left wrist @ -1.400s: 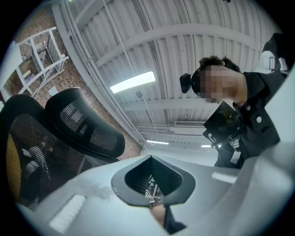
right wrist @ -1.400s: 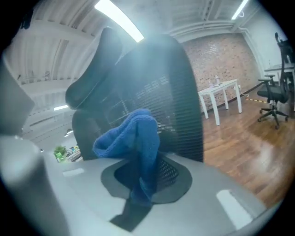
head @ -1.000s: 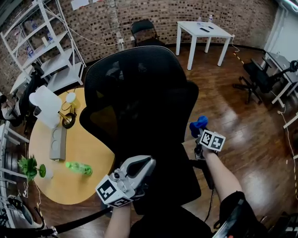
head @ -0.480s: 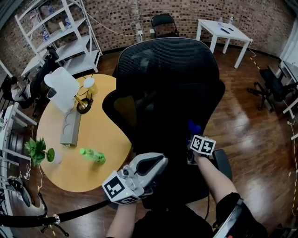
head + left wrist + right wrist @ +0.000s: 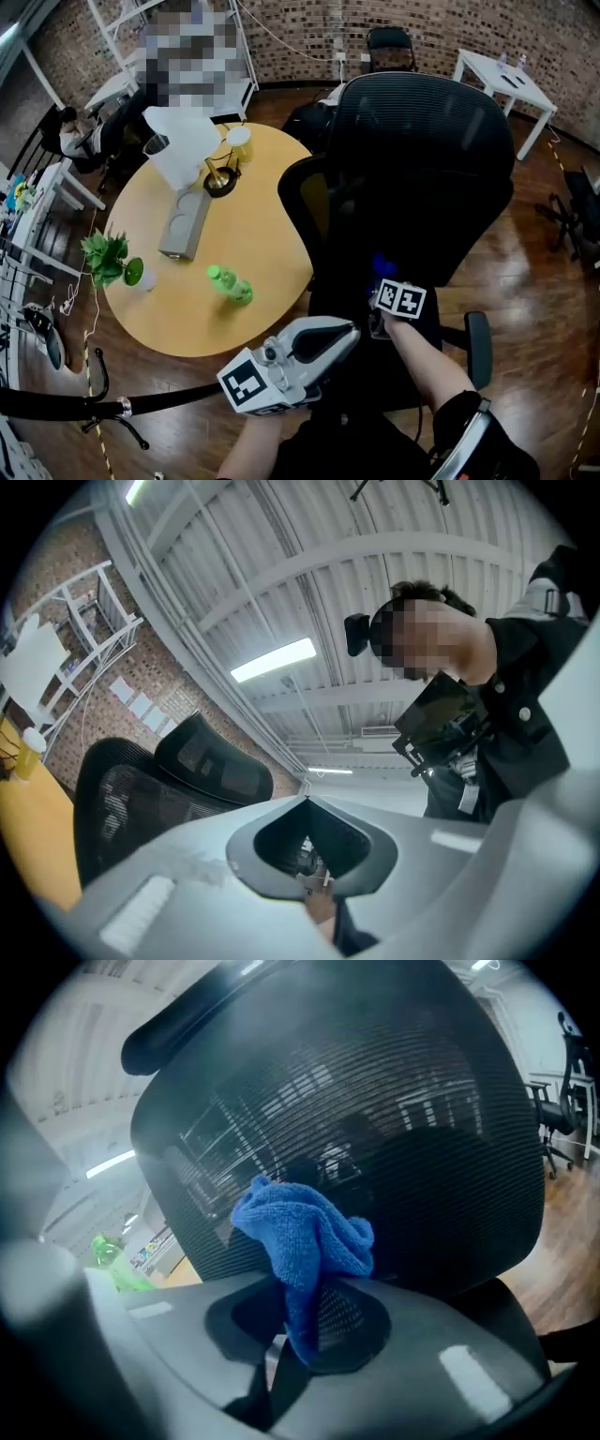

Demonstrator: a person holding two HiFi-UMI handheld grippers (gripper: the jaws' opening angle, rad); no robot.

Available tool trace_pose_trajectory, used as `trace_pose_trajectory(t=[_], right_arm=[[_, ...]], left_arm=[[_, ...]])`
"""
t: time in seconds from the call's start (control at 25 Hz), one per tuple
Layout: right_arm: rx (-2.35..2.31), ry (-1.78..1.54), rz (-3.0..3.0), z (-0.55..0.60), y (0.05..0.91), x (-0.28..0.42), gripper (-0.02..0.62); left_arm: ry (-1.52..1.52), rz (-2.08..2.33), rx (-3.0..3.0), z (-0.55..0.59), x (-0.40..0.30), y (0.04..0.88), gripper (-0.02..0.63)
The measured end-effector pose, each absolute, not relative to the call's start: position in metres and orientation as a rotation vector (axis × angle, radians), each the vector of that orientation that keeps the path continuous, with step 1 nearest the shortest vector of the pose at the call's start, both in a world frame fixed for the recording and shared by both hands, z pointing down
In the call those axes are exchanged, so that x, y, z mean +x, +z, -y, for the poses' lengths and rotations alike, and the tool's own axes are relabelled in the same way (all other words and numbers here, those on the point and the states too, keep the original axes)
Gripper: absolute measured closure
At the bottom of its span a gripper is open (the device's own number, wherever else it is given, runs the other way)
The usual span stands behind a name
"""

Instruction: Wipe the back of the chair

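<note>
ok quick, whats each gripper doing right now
left gripper: fingers shut, nothing between them
right gripper: shut on the blue cloth

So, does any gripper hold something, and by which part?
The right gripper pinches the blue terry cloth by its lower end; the bunched rest sticks out free. The left gripper, jaws together, holds nothing.

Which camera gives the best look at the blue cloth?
The right gripper view: the blue cloth fills its middle, bunched and clamped in the right gripper, in front of the chair's mesh back. The head view shows only a blue scrap above that gripper's marker cube. The left gripper view misses it.
</note>
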State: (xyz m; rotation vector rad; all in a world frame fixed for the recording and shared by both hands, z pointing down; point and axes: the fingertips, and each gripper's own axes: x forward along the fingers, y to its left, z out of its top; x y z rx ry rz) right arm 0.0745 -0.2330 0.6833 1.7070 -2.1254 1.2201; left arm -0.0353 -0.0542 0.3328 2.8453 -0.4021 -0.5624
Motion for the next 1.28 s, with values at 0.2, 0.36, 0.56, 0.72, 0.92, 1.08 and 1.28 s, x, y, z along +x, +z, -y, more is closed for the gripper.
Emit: trace_pose_trajectory(t=[0.2, 0.36, 0.56, 0.72, 0.92, 1.08, 1.28], right_arm=[[1.528, 1.217, 2.197, 0.235, 0.689, 0.007, 0.541], [1.449, 1.21, 2.214, 0.237, 0.69, -0.035, 0.541], [1.006, 1.037, 2.473, 0.219, 0.674, -0.117, 0.541], [0.875, 1.059, 2.501, 0.202, 0.687, -0.128, 0.541], [0.993, 1.102, 2.349, 0.215, 0.725, -0.079, 0.541], [1.094, 1.107, 2.265, 0.223, 0.742, -0.026, 0.541], [1.261, 1.124, 2.191, 0.226, 0.747, 0.045, 0.541]], left_arm=[[-0.59, 0.477, 2.831, 0.051, -0.06, 0.331, 0.614], [-0.568, 0.537, 2.83, 0.047, -0.075, 0.333, 0.614], [-0.602, 0.618, 2.819, 0.048, -0.09, 0.334, 0.614], [-0.583, 0.674, 2.782, 0.05, -0.091, 0.339, 0.614], [-0.574, 0.705, 2.752, 0.054, -0.08, 0.348, 0.614], [-0.556, 0.682, 2.745, 0.058, -0.061, 0.355, 0.614], [-0.529, 0.605, 2.774, 0.066, -0.036, 0.363, 0.614]])
